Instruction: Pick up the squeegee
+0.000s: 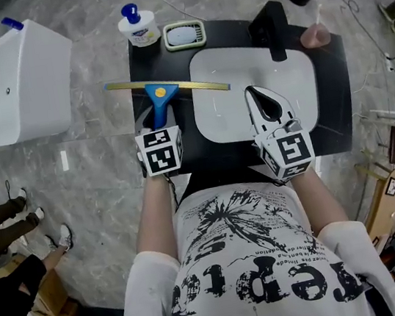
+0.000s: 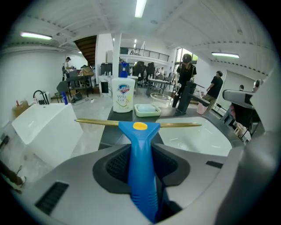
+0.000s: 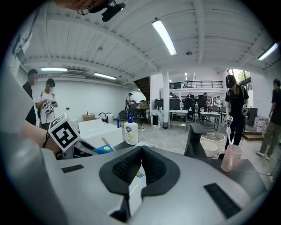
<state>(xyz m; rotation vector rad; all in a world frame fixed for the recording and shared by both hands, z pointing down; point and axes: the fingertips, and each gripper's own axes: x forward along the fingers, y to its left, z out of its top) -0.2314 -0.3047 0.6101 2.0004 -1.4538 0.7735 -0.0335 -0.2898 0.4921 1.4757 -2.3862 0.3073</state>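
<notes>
The squeegee [image 1: 161,94] has a blue handle with a yellow dot and a long brass-coloured blade. It is held just above the black counter [image 1: 144,65], left of the white sink [image 1: 301,70]. My left gripper [image 1: 159,116] is shut on the handle. In the left gripper view the handle [image 2: 141,149] runs up between the dark pads, and the blade lies crosswise beyond them. My right gripper [image 1: 256,98] hovers over the sink's near side, shut with nothing in it. Its pads [image 3: 127,169] meet at the tips.
A soap pump bottle [image 1: 138,26] and a green soap dish [image 1: 184,35] stand at the counter's far edge. A black faucet [image 1: 272,30] and a pink cup [image 1: 314,36] are behind the sink. A white tub [image 1: 11,86] sits on the floor to the left.
</notes>
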